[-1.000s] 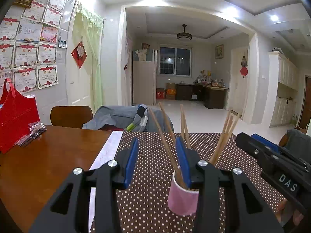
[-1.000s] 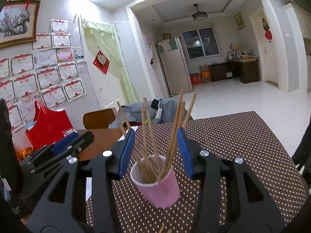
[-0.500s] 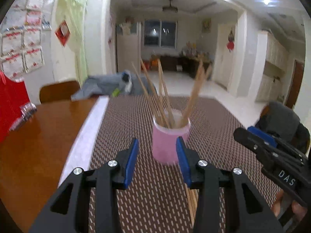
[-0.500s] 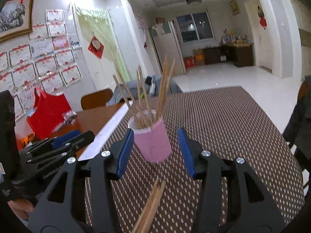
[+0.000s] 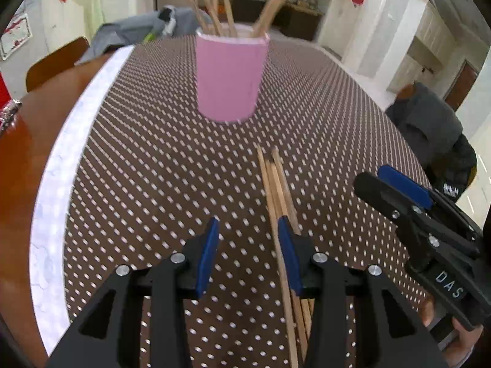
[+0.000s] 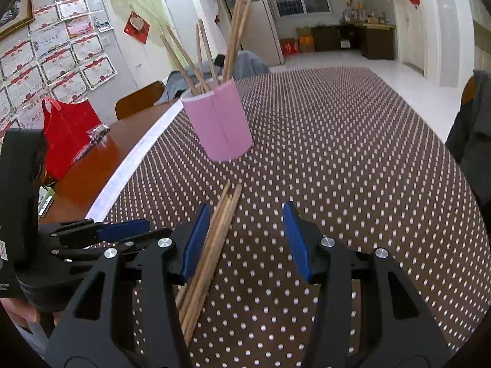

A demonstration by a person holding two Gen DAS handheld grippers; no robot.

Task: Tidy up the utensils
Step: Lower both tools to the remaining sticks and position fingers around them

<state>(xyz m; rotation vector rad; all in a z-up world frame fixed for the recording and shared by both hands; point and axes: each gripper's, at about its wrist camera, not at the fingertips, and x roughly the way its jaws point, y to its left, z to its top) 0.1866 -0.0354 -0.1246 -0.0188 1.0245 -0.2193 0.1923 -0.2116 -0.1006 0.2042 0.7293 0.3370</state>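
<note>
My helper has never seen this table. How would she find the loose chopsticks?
On the brown dotted tablecloth stands a pink cup full of upright chopsticks. The loose chopsticks lie flat in a bundle on the cloth, nearer than the cup, unlike those standing in it.

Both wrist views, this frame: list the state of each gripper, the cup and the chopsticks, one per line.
left gripper: open, empty, above the cloth
right gripper: open, empty
pink cup: upright on the dotted tablecloth, holding several chopsticks
chopsticks in the cup: standing, leaning outward
loose chopsticks: lying bundled flat on the cloth, in front of the cup, not gripped
</note>
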